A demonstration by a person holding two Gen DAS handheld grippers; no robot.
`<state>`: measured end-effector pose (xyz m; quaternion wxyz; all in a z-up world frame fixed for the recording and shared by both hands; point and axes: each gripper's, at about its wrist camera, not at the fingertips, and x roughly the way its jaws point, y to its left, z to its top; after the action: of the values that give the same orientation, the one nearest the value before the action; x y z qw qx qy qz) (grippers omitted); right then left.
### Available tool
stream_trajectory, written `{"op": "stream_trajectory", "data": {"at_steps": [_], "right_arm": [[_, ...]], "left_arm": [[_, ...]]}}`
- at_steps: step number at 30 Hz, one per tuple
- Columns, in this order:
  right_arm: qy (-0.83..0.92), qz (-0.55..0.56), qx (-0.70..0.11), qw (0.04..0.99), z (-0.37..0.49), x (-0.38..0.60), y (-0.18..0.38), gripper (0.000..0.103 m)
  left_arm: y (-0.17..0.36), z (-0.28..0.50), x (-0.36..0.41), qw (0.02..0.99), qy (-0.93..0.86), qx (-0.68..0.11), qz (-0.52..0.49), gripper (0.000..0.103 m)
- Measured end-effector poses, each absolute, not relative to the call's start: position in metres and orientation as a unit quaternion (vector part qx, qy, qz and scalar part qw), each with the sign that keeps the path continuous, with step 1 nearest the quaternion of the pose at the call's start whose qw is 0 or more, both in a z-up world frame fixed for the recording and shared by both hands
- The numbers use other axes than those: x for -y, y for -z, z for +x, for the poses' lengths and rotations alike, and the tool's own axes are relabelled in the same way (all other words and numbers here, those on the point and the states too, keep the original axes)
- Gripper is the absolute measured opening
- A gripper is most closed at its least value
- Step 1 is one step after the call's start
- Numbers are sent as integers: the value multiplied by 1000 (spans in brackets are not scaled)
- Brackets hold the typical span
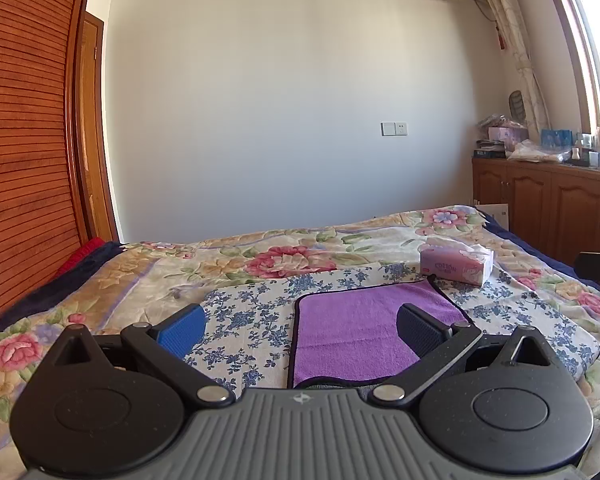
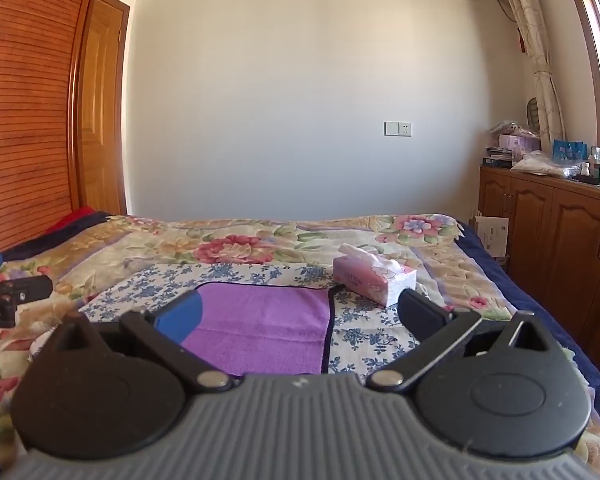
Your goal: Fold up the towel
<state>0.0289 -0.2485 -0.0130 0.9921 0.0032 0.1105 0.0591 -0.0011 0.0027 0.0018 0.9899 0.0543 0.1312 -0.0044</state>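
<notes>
The left claw (image 1: pixel 300 326) stands wide open above the bed (image 1: pixel 100 280), holding nothing and touching nothing. Its left finger, with a blue pad (image 1: pixel 184 330), hangs over the blue-flowered cloth (image 1: pixel 244 308) spread across the floral blanket. Between the two fingers lies the purple towel (image 1: pixel 352 332), flat on that cloth, with a dark trim along its edges; its left edge runs down the gap just right of the blue pad. The claw's dark right finger (image 1: pixel 418 330) sits in front of the towel's right part. Beyond that finger, further right and further off, a pink tissue box (image 1: pixel 456 266) stands on the bed, near the towel's far right corner.

The right claw (image 2: pixel 300 316) is equally spread, empty, and clear of the fabric. Far to its left, at the edge of the view, part of the other claw's black body shows. The blue-padded left finger (image 2: pixel 180 316) covers the towel's (image 2: pixel 260 328) left portion. The towel fills most of the gap between the fingers, its right trimmed edge falling left of the dark right finger (image 2: pixel 420 312). The tissue box (image 2: pixel 374 276) stands just behind and left of that finger. At the far right a wooden cabinet (image 2: pixel 548 232) lines the wall beside the bed.
</notes>
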Motion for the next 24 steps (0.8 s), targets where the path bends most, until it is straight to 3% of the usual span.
{"op": "stream_trajectory", "data": {"at_steps": [24], "right_arm": [[-59, 3, -110, 992, 28, 250, 13, 103]], "left_arm": [[-1, -1, -2, 990, 4, -132, 53, 103]]}}
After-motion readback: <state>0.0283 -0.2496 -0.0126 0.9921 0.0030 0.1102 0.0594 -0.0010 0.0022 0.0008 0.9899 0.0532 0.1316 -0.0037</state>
